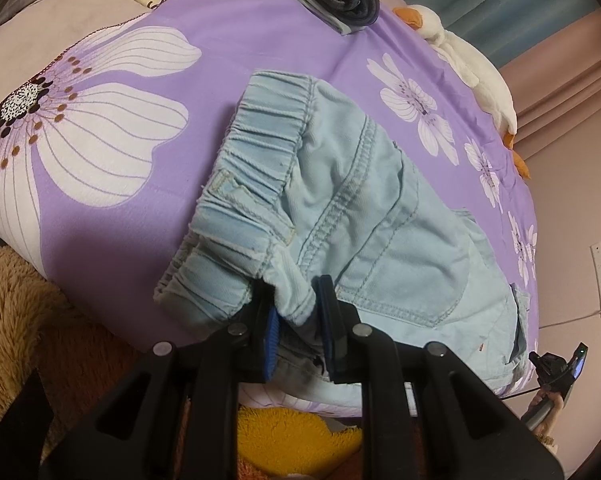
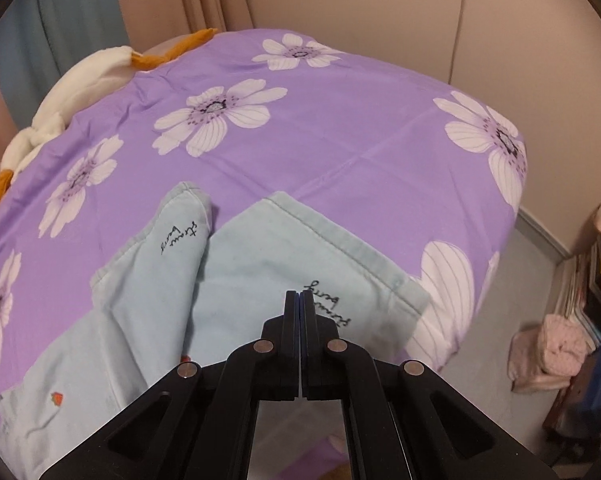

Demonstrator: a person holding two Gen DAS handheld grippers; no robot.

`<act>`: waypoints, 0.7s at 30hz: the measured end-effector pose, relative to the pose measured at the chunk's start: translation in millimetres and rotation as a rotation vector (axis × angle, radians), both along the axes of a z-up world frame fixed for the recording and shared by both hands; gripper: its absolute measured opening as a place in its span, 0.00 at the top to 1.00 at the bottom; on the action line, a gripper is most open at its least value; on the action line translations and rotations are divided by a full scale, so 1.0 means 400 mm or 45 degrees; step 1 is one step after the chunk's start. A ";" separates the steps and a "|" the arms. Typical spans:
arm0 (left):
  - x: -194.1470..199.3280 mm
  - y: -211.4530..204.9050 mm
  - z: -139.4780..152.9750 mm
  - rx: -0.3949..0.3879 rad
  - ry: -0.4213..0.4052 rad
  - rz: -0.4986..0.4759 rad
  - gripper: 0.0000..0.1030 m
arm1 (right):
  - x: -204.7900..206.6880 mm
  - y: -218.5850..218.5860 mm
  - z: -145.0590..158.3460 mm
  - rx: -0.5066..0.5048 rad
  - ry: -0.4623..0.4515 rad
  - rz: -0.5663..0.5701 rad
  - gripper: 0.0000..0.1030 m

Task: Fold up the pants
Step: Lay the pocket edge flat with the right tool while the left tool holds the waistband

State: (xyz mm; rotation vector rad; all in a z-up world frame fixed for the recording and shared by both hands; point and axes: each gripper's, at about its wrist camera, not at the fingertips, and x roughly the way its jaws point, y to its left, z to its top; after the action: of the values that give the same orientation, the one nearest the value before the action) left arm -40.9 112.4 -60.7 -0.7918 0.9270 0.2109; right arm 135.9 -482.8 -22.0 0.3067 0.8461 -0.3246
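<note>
The light blue pants (image 1: pixel 340 200) lie spread on the purple flowered bed (image 1: pixel 260 48). The left gripper (image 1: pixel 296 312) has its fingers clenched on the waistband corner. The right gripper (image 2: pixel 300 300) hovers above the pant legs, fingers pressed together, grasping nothing.

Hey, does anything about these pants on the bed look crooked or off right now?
The pants lie with their two leg ends splayed apart and uneven on the purple bedspread, not stacked. Otherwise nothing looks damaged.
</note>
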 end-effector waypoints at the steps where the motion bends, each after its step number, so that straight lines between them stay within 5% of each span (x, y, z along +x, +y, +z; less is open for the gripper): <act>1: 0.001 0.001 -0.001 0.000 0.001 0.000 0.82 | -0.004 0.002 0.007 0.016 -0.006 0.013 1.00; 7: 0.006 0.000 0.001 0.010 0.010 0.003 0.81 | 0.002 0.057 0.060 0.054 -0.059 0.155 0.96; 9: 0.005 0.000 0.000 0.014 0.011 0.002 0.81 | 0.017 0.105 0.070 0.031 -0.060 0.239 0.80; 11: 0.005 0.001 0.000 0.011 0.009 0.004 0.81 | 0.034 0.163 0.068 0.001 -0.054 0.318 0.53; 18: 0.004 -0.001 -0.001 0.010 0.008 0.003 0.81 | 0.072 0.316 -0.024 -0.148 0.106 0.498 0.53; 19: 0.004 -0.001 -0.001 0.009 0.009 0.002 0.81 | 0.081 0.325 -0.044 -0.198 0.134 0.491 0.60; 20: 0.004 -0.002 0.000 0.009 0.009 0.002 0.81 | 0.087 0.329 -0.055 -0.277 0.140 0.465 0.85; 21: 0.004 -0.002 0.000 0.009 0.007 0.001 0.81 | 0.092 0.324 -0.056 -0.376 0.134 0.411 0.95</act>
State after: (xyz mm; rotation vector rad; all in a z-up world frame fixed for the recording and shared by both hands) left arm -39.4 111.6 -60.5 -0.7857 0.9309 0.2173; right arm 172.6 -353.3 -44.5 -0.1231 0.9220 -0.1611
